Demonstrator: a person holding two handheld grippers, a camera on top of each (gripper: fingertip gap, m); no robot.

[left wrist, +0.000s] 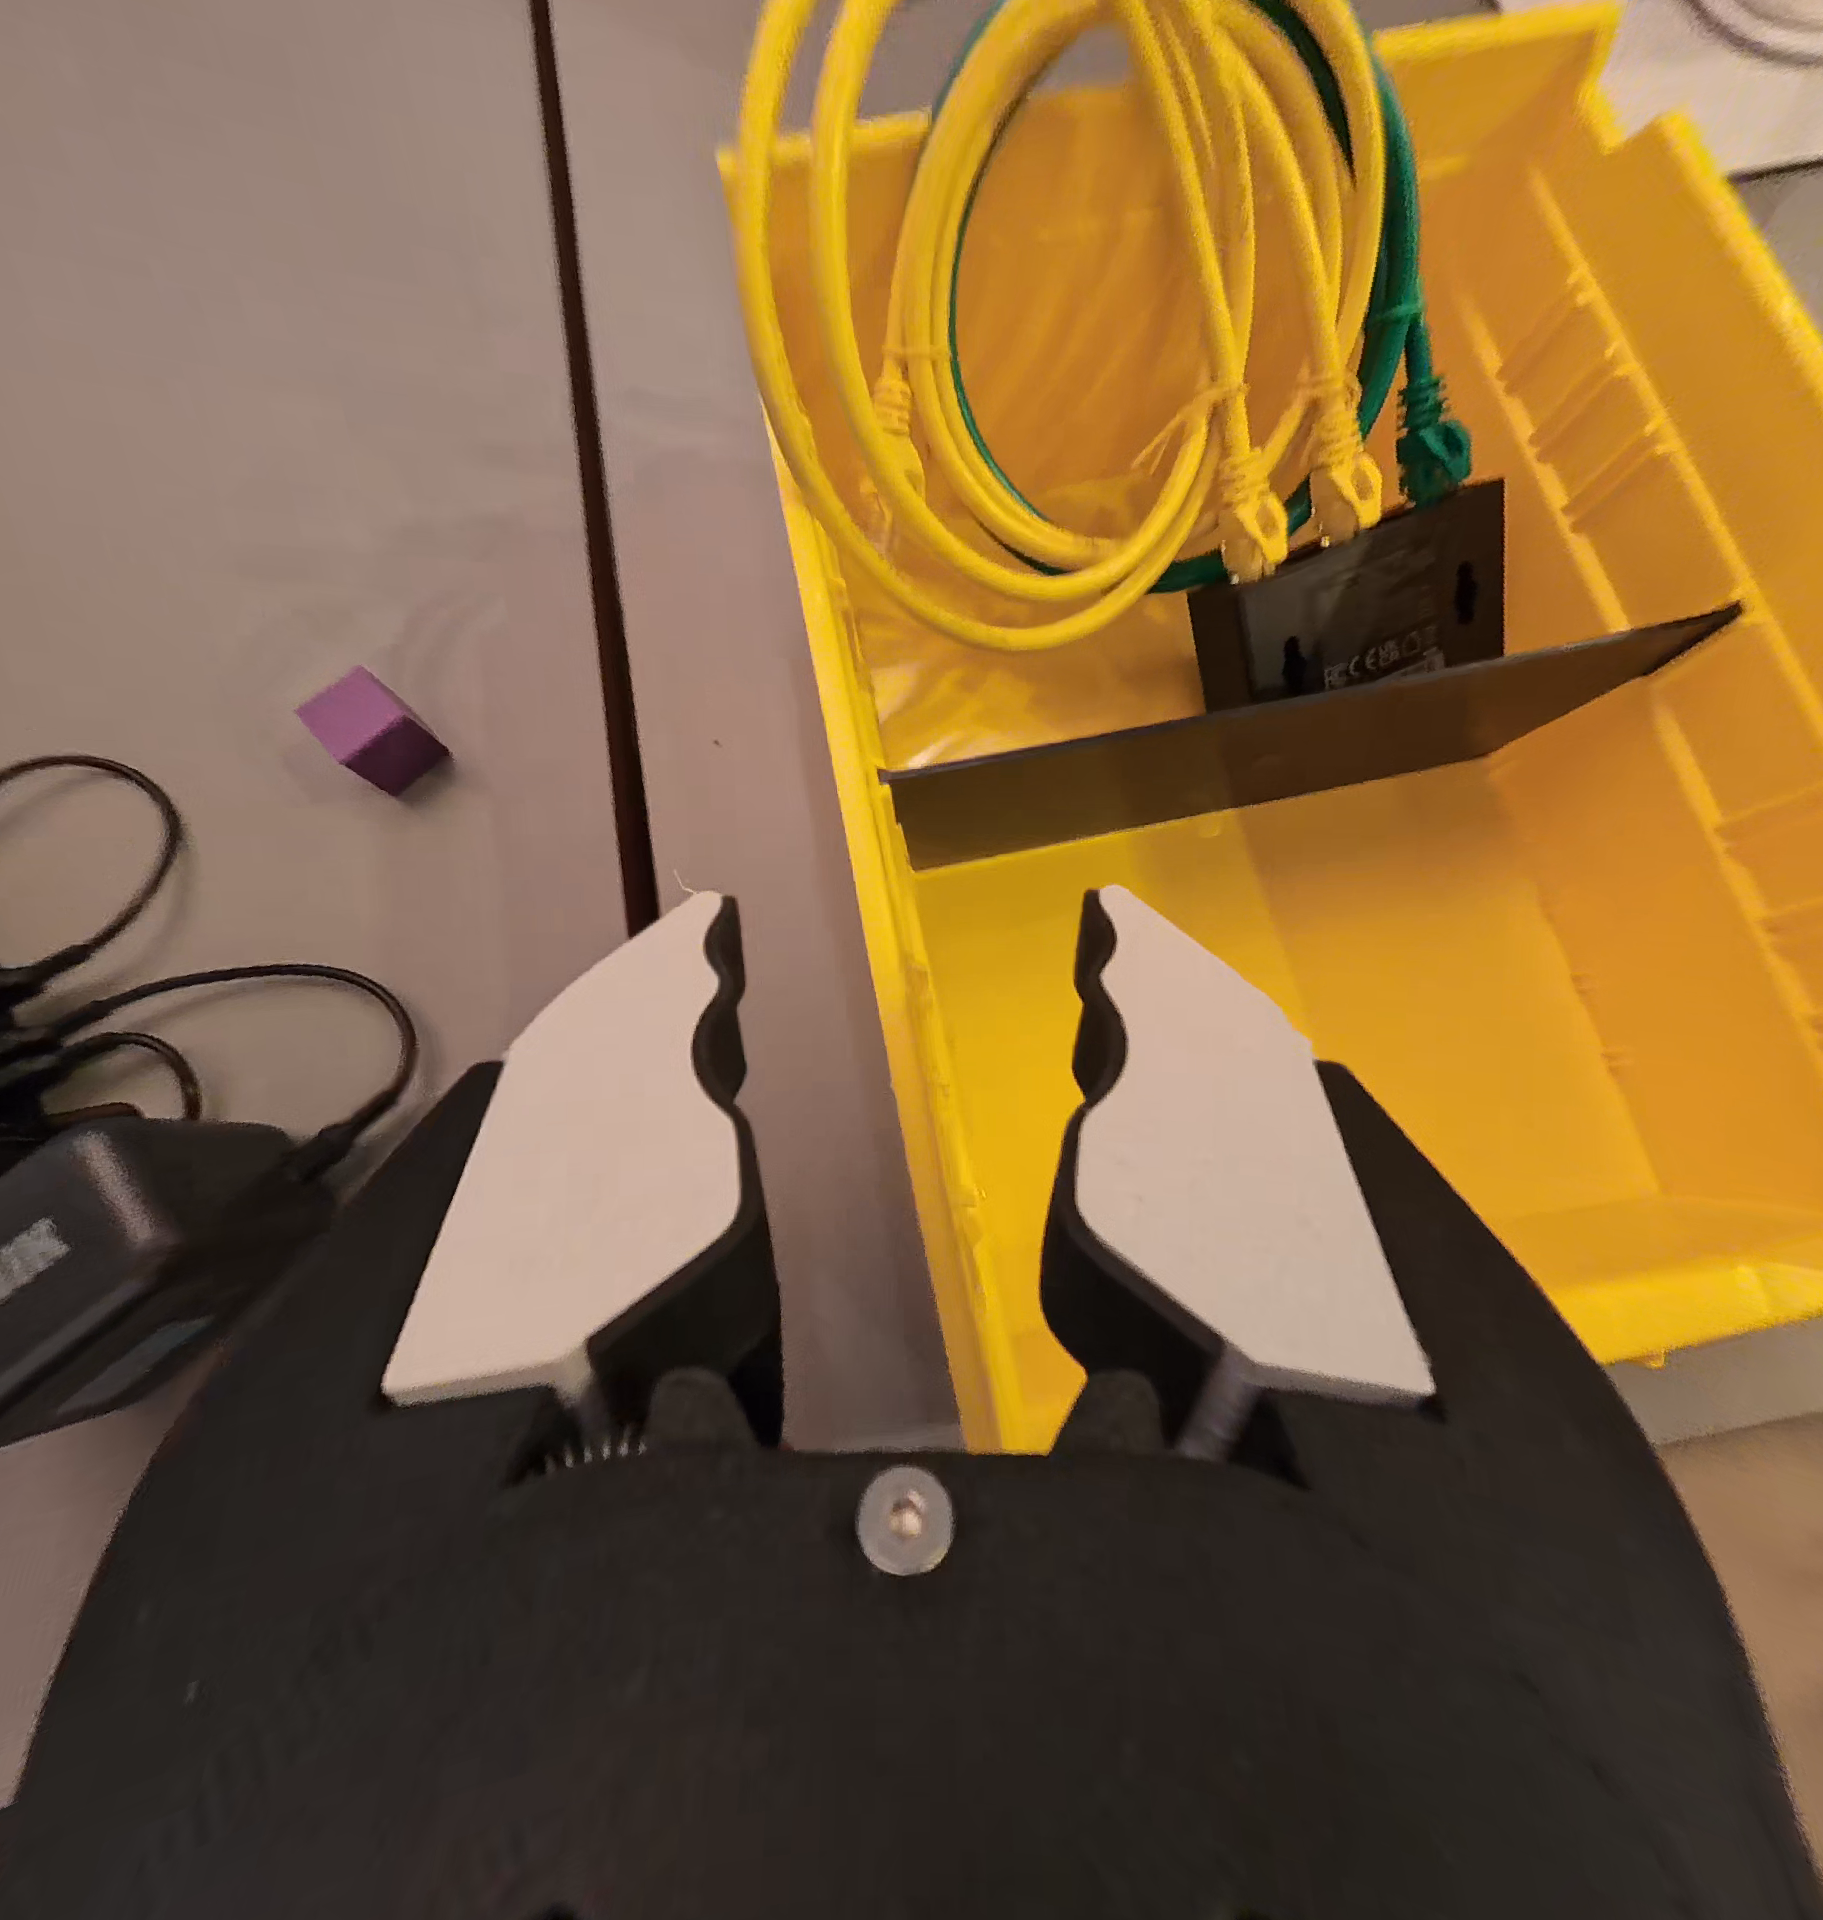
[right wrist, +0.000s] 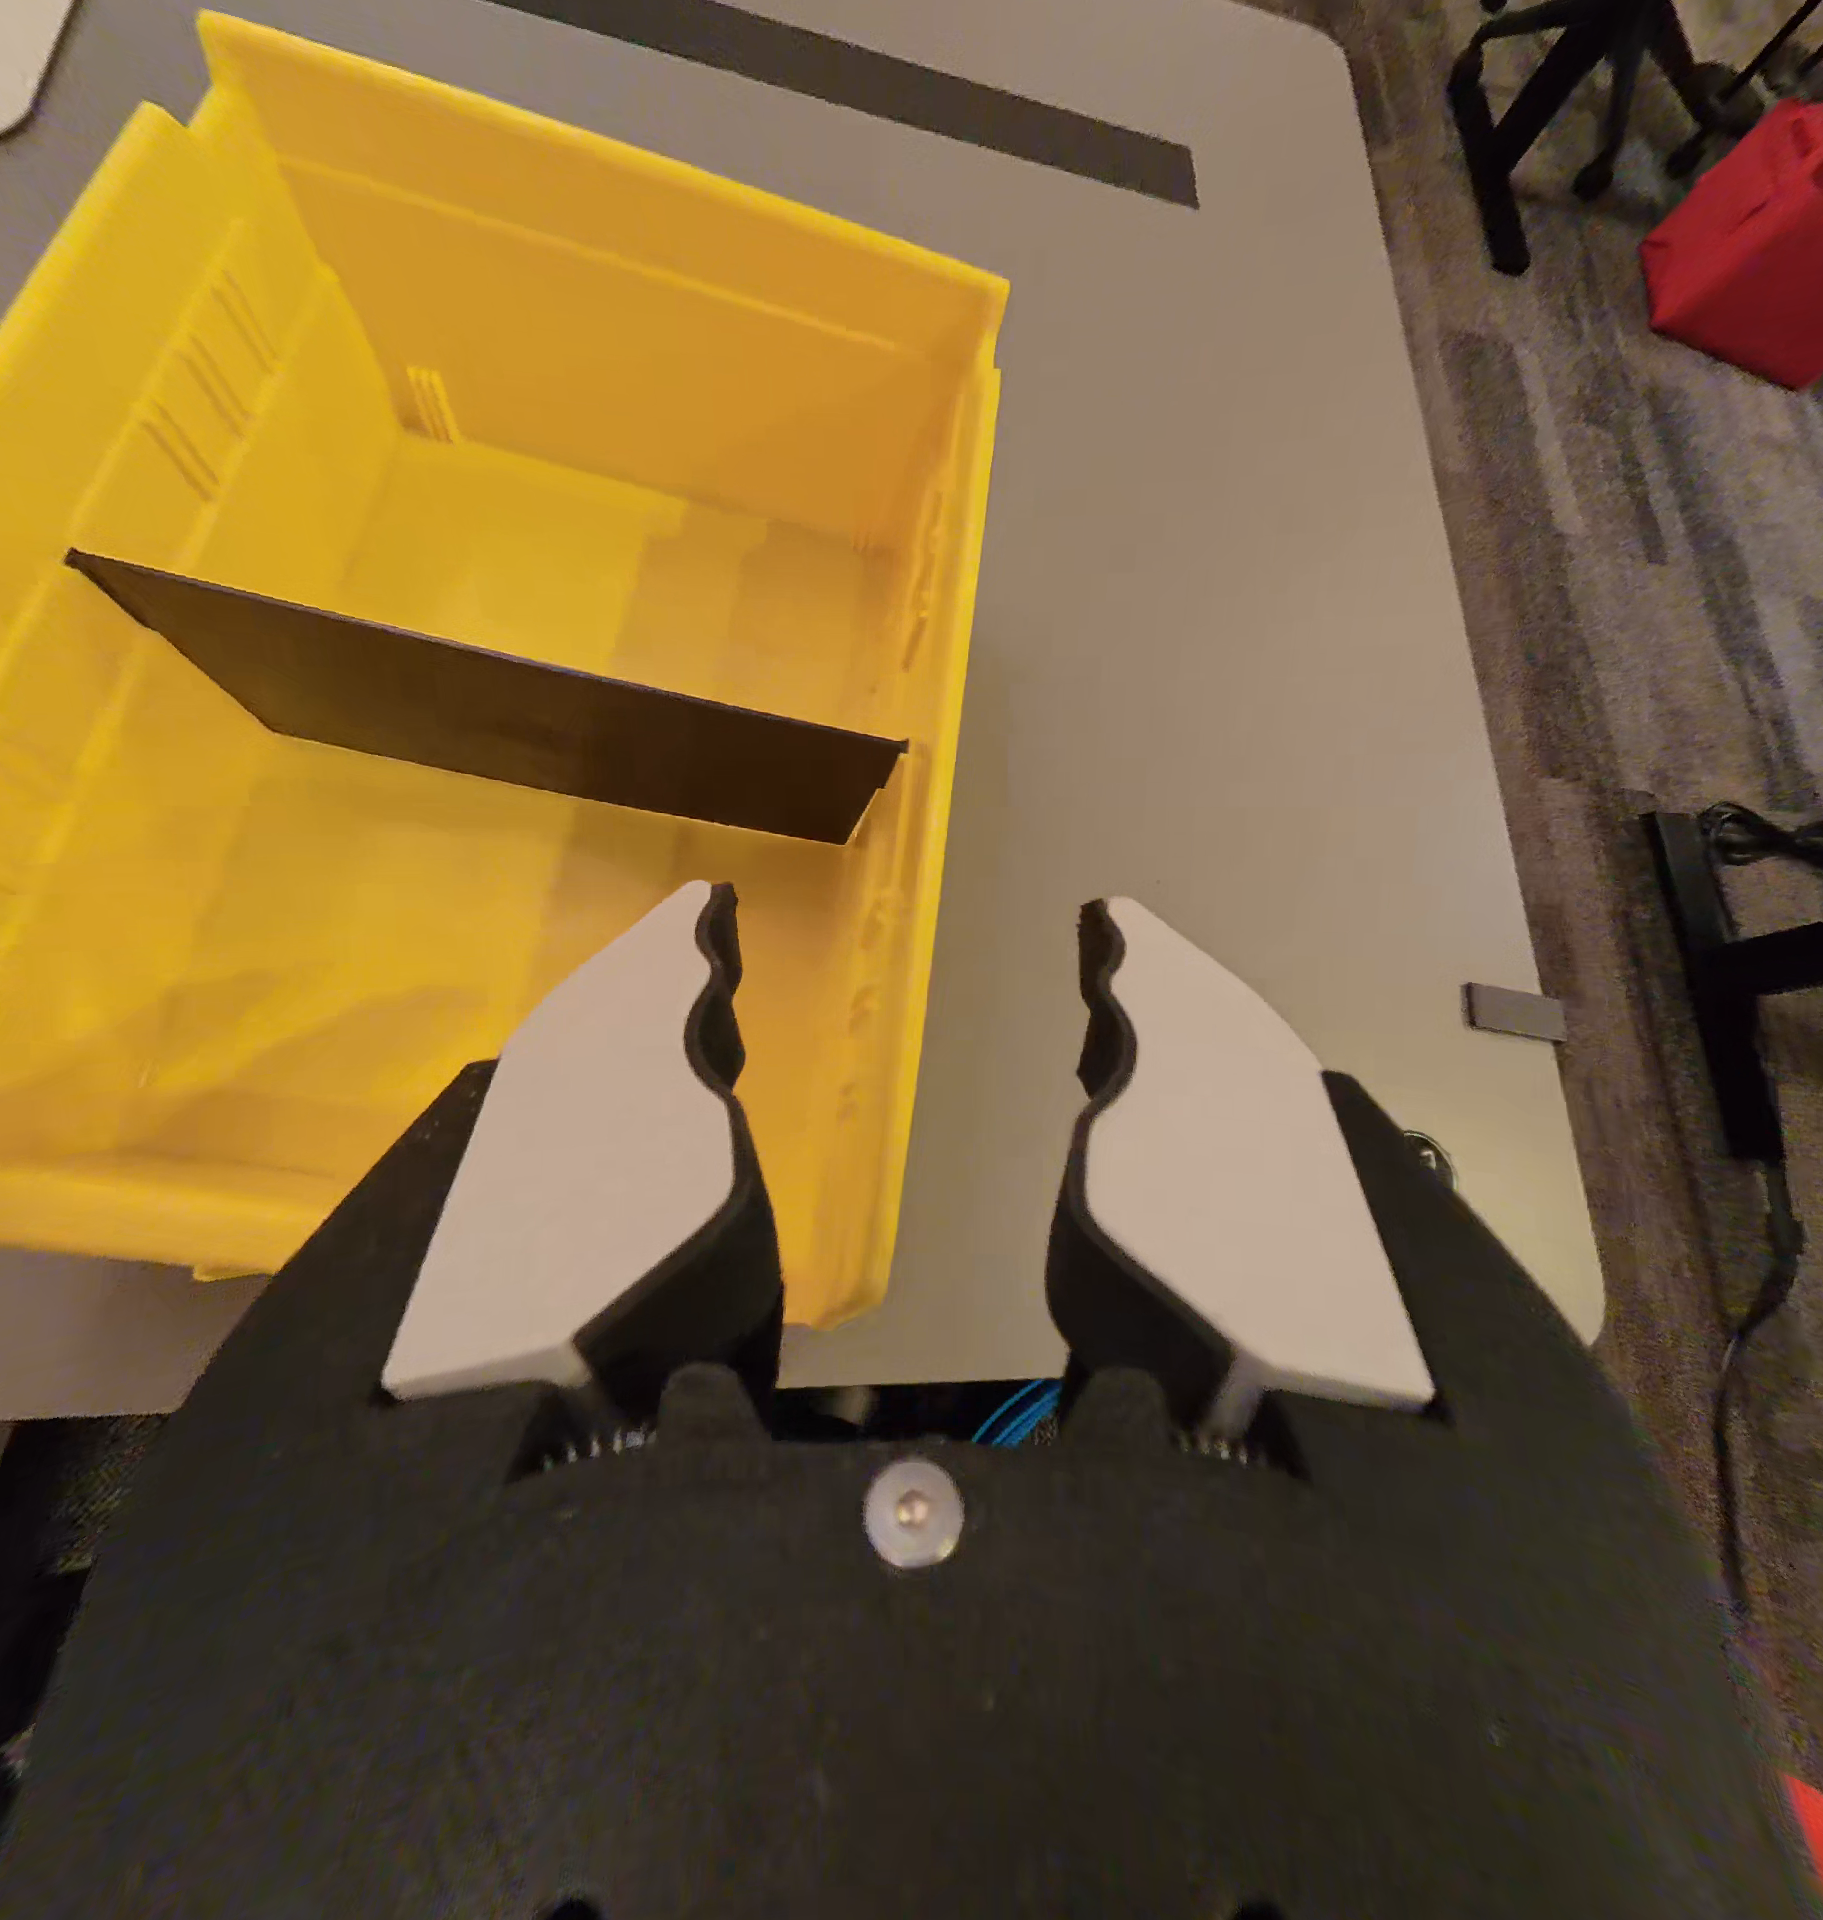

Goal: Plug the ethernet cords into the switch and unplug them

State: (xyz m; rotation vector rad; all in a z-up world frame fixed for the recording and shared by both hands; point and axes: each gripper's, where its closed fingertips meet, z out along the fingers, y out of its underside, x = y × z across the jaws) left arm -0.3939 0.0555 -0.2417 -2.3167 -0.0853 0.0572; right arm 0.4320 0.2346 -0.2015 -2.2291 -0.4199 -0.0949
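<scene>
Fingers spread wide on both grippers, nothing held. Left gripper (left wrist: 912,914) hovering over the near left wall of the yellow bin (left wrist: 1613,935); right gripper (right wrist: 907,904) at the bin's near right corner. Beyond the black divider (left wrist: 1302,748), in the far compartment: the black switch (left wrist: 1354,613), long axis roughly along the divider, with yellow cords (left wrist: 1042,582) and a green cord (left wrist: 1432,436) apparently plugged along its far edge. Ahead and right of the left gripper, likely the nearer one; not visible from the right. Grey table (left wrist: 263,416) under the bin, purple block (left wrist: 372,732) and black power adapter (left wrist: 86,1247) left of it; carpeted floor (right wrist: 1665,623) right.
</scene>
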